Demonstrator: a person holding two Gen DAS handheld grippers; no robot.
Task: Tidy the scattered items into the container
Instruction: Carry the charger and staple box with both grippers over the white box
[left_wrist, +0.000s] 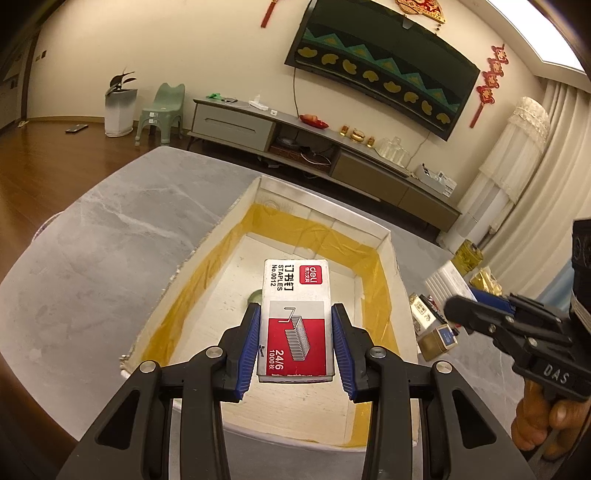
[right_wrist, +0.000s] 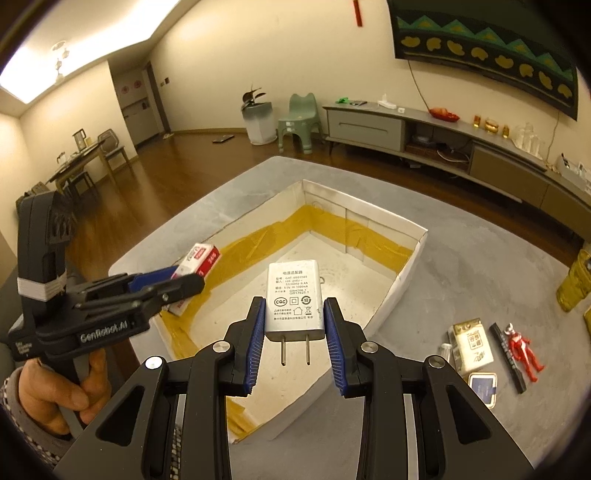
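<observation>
Over the open box: left gripper clamps the staple box, right gripper clamps the charger. Neither released; box floor looks bare. Figurine, packet, tin wait on the table, possibly more.

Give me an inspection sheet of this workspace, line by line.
Surface: grey marbled table.
Job's things: open white box with yellow tape inside; staple box; white charger, prongs toward camera.
Clutter: red toy figure, small packets, blue-lidded tin beside the box.
Grippers: left gripper clamps the staple box over the box; right gripper clamps the charger over it.
Cables: nothing seen on the table.
Surroundings: TV cabinet, green stool.
</observation>
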